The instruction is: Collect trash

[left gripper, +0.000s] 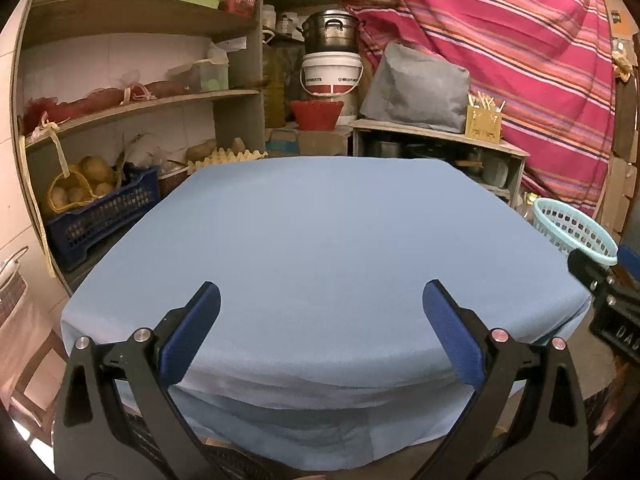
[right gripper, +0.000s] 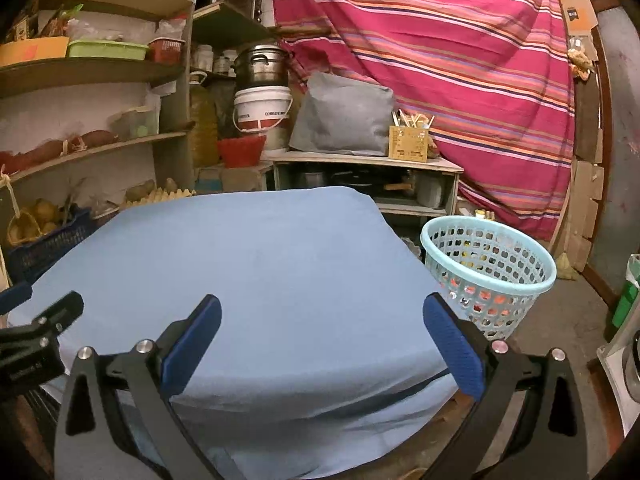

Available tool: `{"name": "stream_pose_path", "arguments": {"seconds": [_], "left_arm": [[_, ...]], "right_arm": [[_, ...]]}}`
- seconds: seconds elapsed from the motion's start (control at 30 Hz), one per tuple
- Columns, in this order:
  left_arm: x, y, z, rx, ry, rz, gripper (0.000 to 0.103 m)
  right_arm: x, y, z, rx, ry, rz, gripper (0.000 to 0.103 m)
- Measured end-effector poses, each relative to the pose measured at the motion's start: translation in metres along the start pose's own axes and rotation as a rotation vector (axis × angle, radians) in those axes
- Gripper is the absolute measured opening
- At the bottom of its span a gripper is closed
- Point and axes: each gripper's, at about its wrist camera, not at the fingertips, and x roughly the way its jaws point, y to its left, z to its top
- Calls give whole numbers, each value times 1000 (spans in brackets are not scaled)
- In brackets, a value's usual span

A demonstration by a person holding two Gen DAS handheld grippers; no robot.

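Above the near edge of the blue-covered table (left gripper: 320,232), the left gripper (left gripper: 320,300) is held level and pointed straight across the cloth toward the shelves (left gripper: 132,100) behind the table. Its two blue-padded fingers (left gripper: 192,332) are spread wide with nothing between them, only bare cloth showing in the gap. The right gripper (right gripper: 322,304) sits in much the same pose beside it, over the table's near right part, angled a little toward the table's right-hand corner, its padded fingers (right gripper: 452,344) likewise splayed apart and empty. Each gripper catches the other at the border of its own view: the right one's black body shows at the right edge of the left wrist view, and the left one's at the left edge of the right wrist view, so they are side by side near the table's front.

Just off the table's right side stands a light blue perforated basket (right gripper: 486,276) on the floor, upright, with coloured items dimly visible through its holes; what they are cannot be told. Behind the table hangs a striped red cloth (right gripper: 440,60), and a white bucket (left gripper: 332,74) with a metal pot (left gripper: 330,32) on top stands beyond the table's far edge.
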Motion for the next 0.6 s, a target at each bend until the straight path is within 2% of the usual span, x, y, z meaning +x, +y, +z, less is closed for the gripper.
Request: {"name": "stream_pose_path", "arguments": {"seconds": [0.27, 0.6], "left_arm": [[-4, -4, 0, 14, -26, -1, 98], [-2, -6, 2, 11, -21, -15, 98]], "right_arm": [[-2, -1, 3, 1, -28, -9, 98], [-2, 0, 4, -7, -36, -16, 99]]}}
